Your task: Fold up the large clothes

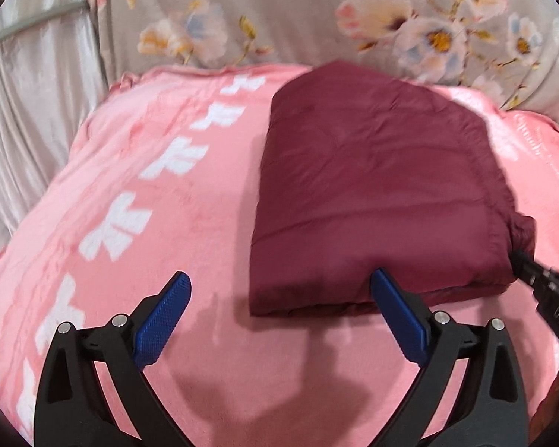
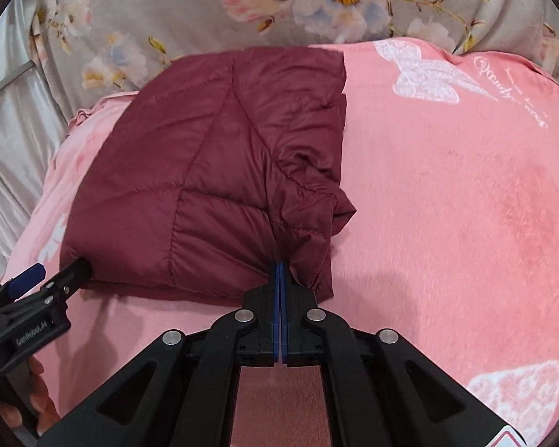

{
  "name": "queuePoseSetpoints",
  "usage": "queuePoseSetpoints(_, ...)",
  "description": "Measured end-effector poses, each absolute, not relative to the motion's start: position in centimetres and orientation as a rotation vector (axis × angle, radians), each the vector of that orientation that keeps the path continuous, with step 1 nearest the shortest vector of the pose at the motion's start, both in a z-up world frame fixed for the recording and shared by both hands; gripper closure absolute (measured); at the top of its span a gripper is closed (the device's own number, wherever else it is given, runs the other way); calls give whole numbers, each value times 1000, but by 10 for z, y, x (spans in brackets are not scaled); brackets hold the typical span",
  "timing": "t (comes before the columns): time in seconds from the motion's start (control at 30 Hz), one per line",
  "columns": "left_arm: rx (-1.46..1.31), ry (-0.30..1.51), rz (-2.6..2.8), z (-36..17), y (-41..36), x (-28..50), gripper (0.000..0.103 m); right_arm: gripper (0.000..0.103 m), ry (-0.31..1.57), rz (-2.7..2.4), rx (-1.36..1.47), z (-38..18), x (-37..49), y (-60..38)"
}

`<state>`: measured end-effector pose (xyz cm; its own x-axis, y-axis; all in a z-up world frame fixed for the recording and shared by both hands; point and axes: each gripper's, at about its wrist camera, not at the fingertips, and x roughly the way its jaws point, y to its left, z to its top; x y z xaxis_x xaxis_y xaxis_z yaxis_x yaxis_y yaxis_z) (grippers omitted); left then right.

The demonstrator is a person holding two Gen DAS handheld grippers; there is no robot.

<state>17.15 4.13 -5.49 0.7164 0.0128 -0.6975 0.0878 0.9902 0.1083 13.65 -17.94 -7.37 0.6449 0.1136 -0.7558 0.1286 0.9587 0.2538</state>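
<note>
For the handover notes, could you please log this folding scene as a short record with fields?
garment: maroon padded jacket, folded into a compact bundle
surface: pink blanket with white prints
left gripper: open, at the bundle's near edge, nothing clamped
right gripper: shut on the jacket's near hem
backdrop: floral sheet

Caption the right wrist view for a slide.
Shut right gripper pinches the near edge of a folded maroon quilted jacket on a pink fleece blanket.
</note>
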Motion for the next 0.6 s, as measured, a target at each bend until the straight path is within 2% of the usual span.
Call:
queuePoseSetpoints(0.3, 97, 845, -14, -87, 52, 182, 7, 102, 862, -44, 252, -66, 122, -168)
queuePoseSetpoints(0.37, 103, 846, -13, -85, 52, 178, 8, 96, 839, -48, 251, -59, 108, -169)
queuePoseSetpoints(0.5, 85, 822, -29, -77, 53, 159, 8, 92, 806, -64, 201, -54, 75, -160)
queuePoseSetpoints(0.57, 74, 808, -37, -75, 52, 149, 8, 78, 801, -77, 174, -58, 63, -155)
queuePoseSetpoints(0.6, 71, 803, -42, -75, 50, 145, 8, 75, 799, -79, 160, -60, 56, -152)
